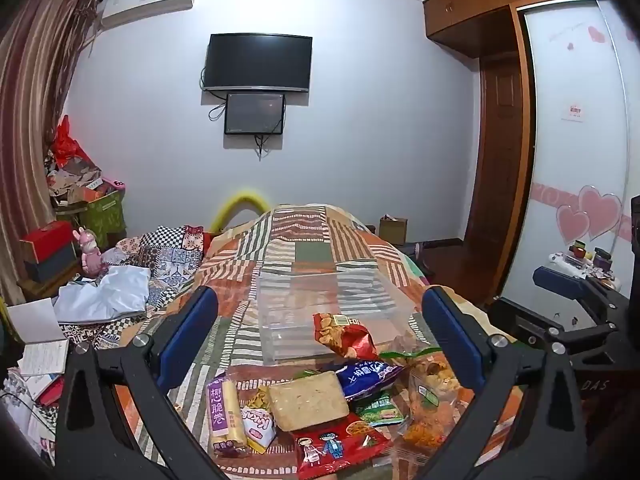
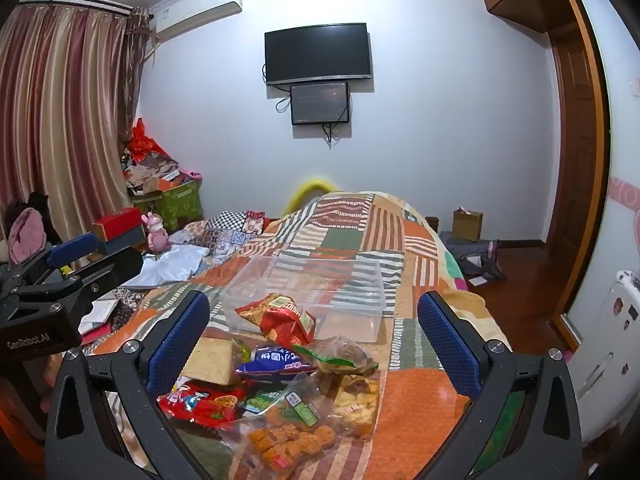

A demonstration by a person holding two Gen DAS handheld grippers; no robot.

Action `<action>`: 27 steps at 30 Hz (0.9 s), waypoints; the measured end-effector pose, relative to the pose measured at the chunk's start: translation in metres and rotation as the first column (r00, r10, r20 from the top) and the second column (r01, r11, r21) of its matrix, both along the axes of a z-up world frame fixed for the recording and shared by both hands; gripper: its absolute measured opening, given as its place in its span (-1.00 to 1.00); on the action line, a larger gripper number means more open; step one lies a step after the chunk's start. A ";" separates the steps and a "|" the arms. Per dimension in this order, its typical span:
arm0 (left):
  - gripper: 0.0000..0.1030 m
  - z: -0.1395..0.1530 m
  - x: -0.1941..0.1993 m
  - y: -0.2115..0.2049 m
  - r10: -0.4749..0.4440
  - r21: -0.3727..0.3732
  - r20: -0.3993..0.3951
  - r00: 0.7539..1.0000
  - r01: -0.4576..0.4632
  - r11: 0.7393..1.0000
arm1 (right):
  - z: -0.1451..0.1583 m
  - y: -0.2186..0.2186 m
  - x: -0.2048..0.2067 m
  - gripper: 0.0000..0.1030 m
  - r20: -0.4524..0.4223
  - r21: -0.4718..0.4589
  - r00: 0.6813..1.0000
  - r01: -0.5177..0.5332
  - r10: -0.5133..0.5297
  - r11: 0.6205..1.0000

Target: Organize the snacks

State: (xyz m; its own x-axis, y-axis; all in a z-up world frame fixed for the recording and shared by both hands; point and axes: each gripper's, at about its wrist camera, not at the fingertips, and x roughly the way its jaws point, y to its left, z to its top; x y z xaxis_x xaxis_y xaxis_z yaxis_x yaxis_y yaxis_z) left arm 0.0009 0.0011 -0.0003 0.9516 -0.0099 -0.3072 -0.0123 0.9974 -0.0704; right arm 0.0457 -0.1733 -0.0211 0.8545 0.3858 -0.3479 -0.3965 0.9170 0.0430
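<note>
A heap of snack packets lies on the patchwork bedspread [image 1: 312, 248] just in front of both grippers. A red chip bag [image 1: 344, 336] [image 2: 280, 320] leans at the near edge of a clear plastic box [image 1: 332, 308] [image 2: 320, 292]. Nearer sit a blue packet [image 1: 366, 376] [image 2: 276, 360], a pale square cracker pack [image 1: 306, 400] [image 2: 210, 360], a purple-labelled roll pack [image 1: 224, 412] and a red cartoon bag [image 1: 336, 448] [image 2: 204, 400]. My left gripper [image 1: 320, 332] is open above the heap, nothing between its fingers. My right gripper [image 2: 316, 332] is open too, and empty.
A crumpled blanket and white cloth [image 1: 108, 292] lie left of the snacks. Boxes and a pink toy [image 1: 90, 252] crowd the left corner by the curtain. Wooden floor [image 2: 516, 276] and a cardboard box [image 2: 466, 224] lie beyond the bed's right edge.
</note>
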 end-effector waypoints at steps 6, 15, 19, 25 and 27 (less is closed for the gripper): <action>1.00 0.000 0.006 0.003 0.009 0.013 0.001 1.000 -0.009 1.000 | 0.001 0.001 -0.001 1.00 -0.003 -0.003 1.000 -0.002 0.002 1.000; 1.00 -0.002 0.002 -0.002 -0.002 0.018 0.018 1.000 0.001 1.000 | -0.004 0.005 -0.002 1.00 0.005 -0.002 1.000 -0.001 0.001 1.000; 1.00 0.001 0.003 -0.003 -0.005 0.020 0.018 1.000 0.004 1.000 | 0.004 0.001 -0.003 1.00 0.004 0.001 1.000 0.001 -0.001 1.000; 1.00 0.002 0.001 -0.001 -0.004 0.010 0.019 1.000 0.003 1.000 | 0.004 0.001 -0.004 1.00 0.006 0.002 1.000 0.003 -0.003 1.000; 1.00 0.001 0.000 -0.001 -0.005 0.007 0.019 1.000 0.004 1.000 | 0.004 0.001 -0.004 1.00 0.005 0.006 1.000 0.002 -0.003 1.000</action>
